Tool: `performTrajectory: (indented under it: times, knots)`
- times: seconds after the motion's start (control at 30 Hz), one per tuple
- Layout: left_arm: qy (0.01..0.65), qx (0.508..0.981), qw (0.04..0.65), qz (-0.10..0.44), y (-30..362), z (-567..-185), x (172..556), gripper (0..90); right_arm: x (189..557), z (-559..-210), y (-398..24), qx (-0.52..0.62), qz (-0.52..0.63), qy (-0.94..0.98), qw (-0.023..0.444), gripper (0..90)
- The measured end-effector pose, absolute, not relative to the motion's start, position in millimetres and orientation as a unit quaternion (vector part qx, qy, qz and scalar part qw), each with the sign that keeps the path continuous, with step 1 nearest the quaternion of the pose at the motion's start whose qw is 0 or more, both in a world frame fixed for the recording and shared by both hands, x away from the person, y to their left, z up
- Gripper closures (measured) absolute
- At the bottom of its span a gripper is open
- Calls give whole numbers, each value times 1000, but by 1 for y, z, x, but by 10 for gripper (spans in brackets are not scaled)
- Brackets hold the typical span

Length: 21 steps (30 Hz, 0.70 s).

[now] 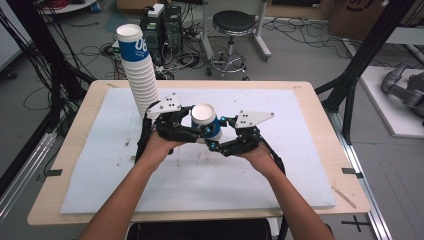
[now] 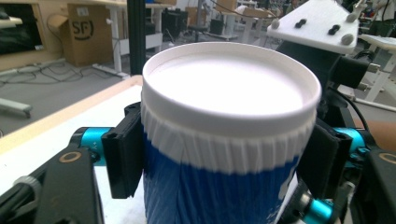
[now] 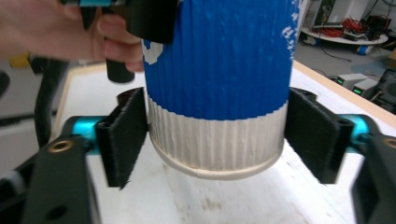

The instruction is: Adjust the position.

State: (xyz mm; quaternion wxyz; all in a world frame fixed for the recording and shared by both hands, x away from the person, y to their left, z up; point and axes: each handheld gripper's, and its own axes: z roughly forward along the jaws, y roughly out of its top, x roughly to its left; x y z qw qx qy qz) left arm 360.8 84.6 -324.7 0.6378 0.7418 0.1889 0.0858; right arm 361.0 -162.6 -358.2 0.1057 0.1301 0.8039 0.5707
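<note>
The paper cup (image 1: pixel 206 121), ribbed blue body with white bands at rim and base, sits upright above the white tabletop (image 1: pixel 100 165), grasped near its rim by the left tool (image 1: pixel 200 131) and near its base by the right tool (image 1: pixel 216 140).

Blue-and-white ribbed paper cup (image 1: pixel 205 121), upright, held above the white mat.

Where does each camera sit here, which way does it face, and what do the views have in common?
High view: above the person's side, looking forward and down on the table; both forearms, left gripper and right gripper.
Left gripper view: rides the left gripper, looking at the rim of the blue cup between its pads.
Right gripper view: rides the right gripper, looking at the cup's base; a hand shows behind.
All three share the cup.
</note>
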Motion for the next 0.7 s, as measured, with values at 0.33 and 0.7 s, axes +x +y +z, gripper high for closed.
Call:
performTrajectory:
  times: [0.33, 0.7]
  knots:
    - [176, 771, 605, 88, 91, -314, 363, 211, 356, -350, -173, 98, 532, 832, 125, 301]
    - [168, 759, 627, 49, 94, -317, 366, 299, 357, -349, -178, 84, 524, 840, 112, 307]
